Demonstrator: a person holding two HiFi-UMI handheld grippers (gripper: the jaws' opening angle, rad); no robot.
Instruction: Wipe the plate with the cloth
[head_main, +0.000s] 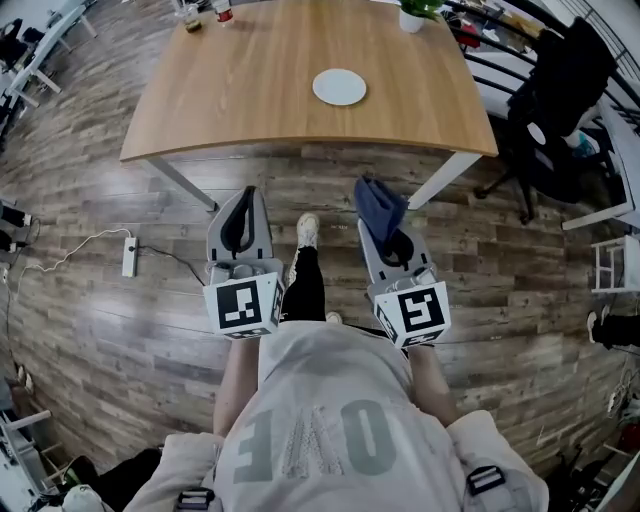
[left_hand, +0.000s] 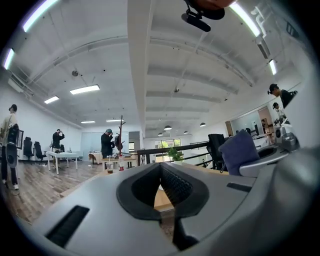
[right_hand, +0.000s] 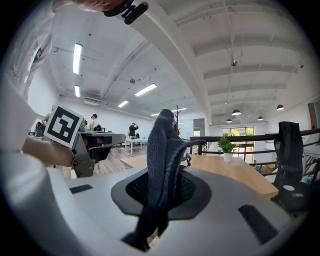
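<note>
The person's grey shirt (head_main: 330, 420) sits nearest the head camera, low in the frame, with both tools held out roughly level above the wooden floor (head_main: 100, 330). The cloth (head_main: 380, 208) is dark blue and bunched, just right of centre, clamped in the right gripper (head_main: 392, 235). The plate (head_main: 339, 87) lies alone on the wooden table (head_main: 230, 100) in the upper middle, well apart from both tools.

The cloth looks soft, light and limp, so a pinch on a thick fold suits it, with enough left loose to drag. The plate looks stiff, smooth and breakable — I'd guess it slides under a wipe unless its rim is steadied. The left gripper (head_main: 244, 200), left of centre, is closed with nothing in it.

Only the right gripper view shows the pads (right_hand: 187, 187) biting the cloth, with a tail hanging below them — and only the head view shows the plate plainly.
</note>
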